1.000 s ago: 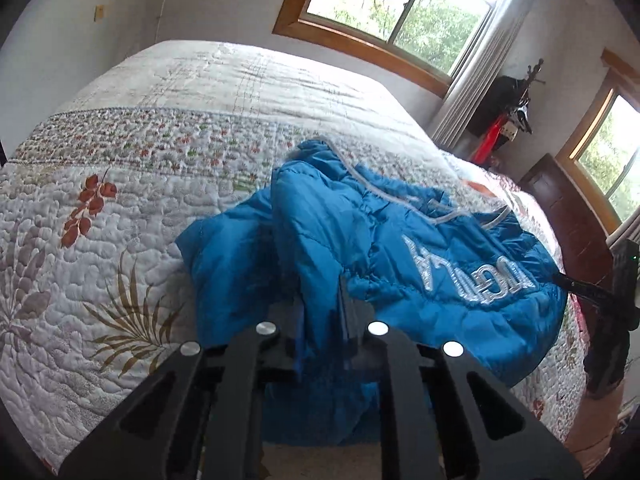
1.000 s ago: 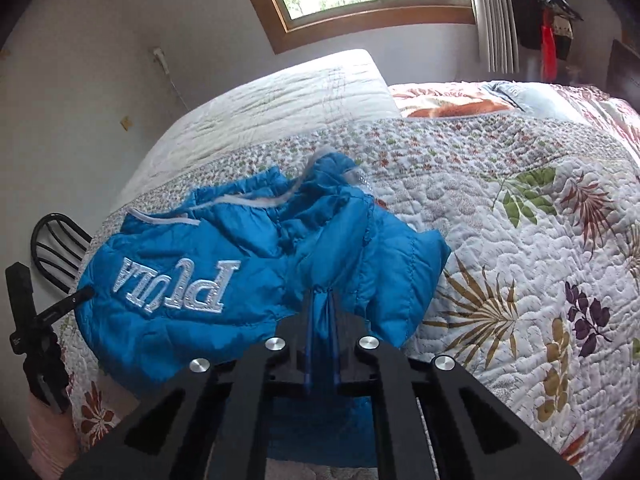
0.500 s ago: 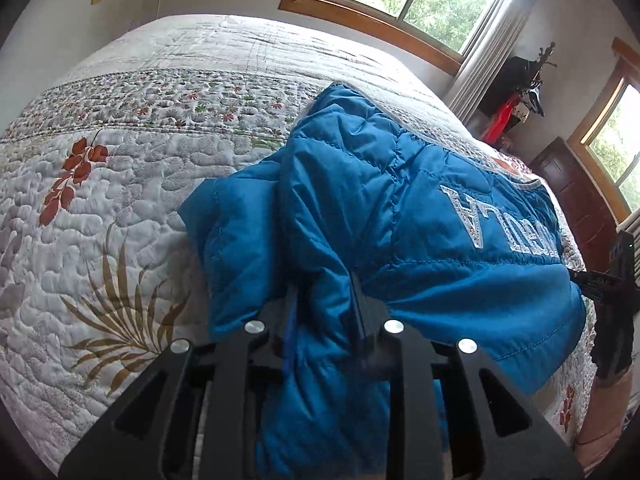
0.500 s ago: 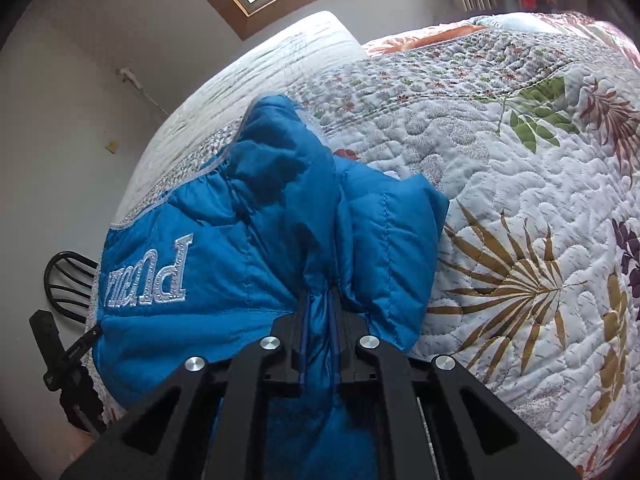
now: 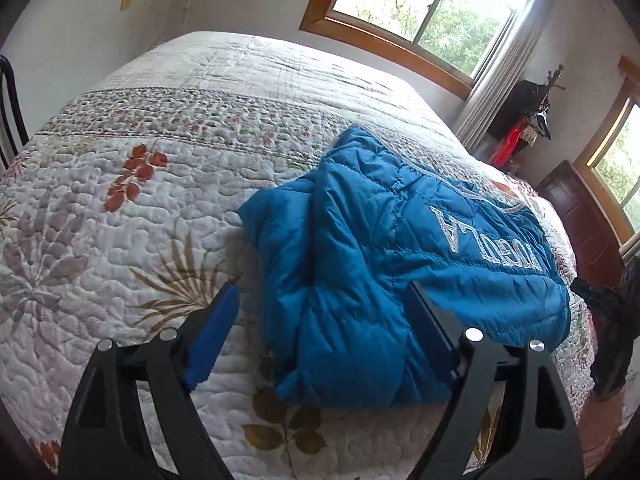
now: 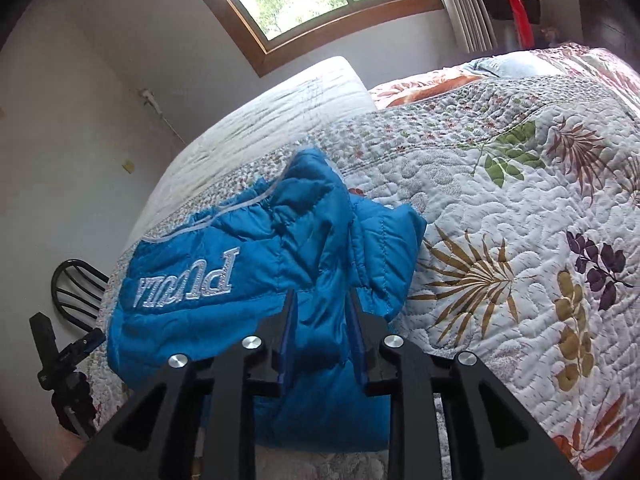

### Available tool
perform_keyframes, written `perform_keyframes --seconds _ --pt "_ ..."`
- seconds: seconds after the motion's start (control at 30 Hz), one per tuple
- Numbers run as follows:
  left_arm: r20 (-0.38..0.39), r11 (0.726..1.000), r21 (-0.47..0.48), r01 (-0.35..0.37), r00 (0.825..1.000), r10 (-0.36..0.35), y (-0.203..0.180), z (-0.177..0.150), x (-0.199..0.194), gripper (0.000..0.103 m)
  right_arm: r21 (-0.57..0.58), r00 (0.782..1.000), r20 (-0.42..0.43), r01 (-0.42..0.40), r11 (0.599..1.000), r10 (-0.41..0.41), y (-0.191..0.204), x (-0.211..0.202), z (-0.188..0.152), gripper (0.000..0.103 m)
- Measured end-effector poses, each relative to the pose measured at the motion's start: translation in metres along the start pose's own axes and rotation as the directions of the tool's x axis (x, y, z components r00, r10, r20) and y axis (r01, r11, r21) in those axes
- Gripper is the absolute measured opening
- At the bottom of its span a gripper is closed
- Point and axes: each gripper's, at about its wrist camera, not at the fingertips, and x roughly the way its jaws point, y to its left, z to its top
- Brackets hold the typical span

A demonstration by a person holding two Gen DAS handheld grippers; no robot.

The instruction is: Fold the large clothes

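Observation:
A blue quilted jacket with silver lettering lies folded on the flowered quilt of the bed. It also shows in the right wrist view. My left gripper is open, its jaws wide apart on either side of the jacket's near sleeve end, not gripping it. My right gripper is partly open, with the jacket's near fold lying loosely between its jaws. The other gripper shows at the frame edge in each view.
The bed fills both views, with pillows at its head. Wood-framed windows and a curtain stand behind. A black chair stands beside the bed. A dark wooden cabinet is at the right.
Both grippers held the jacket's folded edge pinched and carried it forward over the body. Now the left jaws have opened wide, the right jaws have parted, and the jacket rests on the bed.

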Motion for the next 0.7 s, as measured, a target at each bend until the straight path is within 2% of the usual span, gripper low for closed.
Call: perform_keyframes --seconds 0.07,0.17,0.3,0.37,0.47,0.57,0.63,0.7 --pt "0.020 1.000 0.000 0.016 1.000 -0.016 -0.005 -0.002 -0.010 0.083 -0.032 0.999 -0.004 -0.032 0.999 0.032 0.013 -0.001 -0.001 0.025" --pt "0.022 0.997 0.052 0.052 0.998 -0.053 -0.034 -0.003 -0.011 0.081 -0.073 0.993 -0.057 -0.108 0.991 0.104 0.050 0.009 -0.014 0.025" --pt "-0.008 0.984 0.138 0.112 0.994 -0.112 -0.097 -0.016 0.003 0.081 -0.198 0.993 -0.081 -0.104 0.975 0.090 0.116 0.031 -0.039 0.023" --pt "0.007 0.983 0.171 0.072 0.997 -0.074 -0.122 -0.025 0.015 0.081 -0.259 0.996 -0.058 -0.078 0.963 0.065 0.141 0.040 -0.052 0.022" --pt "0.004 0.979 0.205 0.019 1.000 -0.021 -0.144 -0.037 0.038 0.081 -0.326 0.999 -0.046 0.004 0.945 -0.020 0.159 0.059 -0.067 0.022" --pt "-0.040 0.973 0.228 -0.027 0.999 0.037 -0.143 -0.050 0.068 0.079 -0.349 0.991 -0.093 0.053 0.936 -0.091 0.153 0.085 -0.080 0.020" --pt "-0.017 0.957 0.284 -0.055 0.998 0.063 -0.144 -0.059 0.076 0.079 -0.365 0.989 -0.100 0.068 0.929 -0.112 0.148 0.097 -0.086 0.019" --pt "0.002 0.951 0.299 -0.077 0.997 0.080 -0.144 -0.065 0.079 0.078 -0.359 0.989 -0.096 0.072 0.931 -0.113 0.143 0.104 -0.089 0.018"
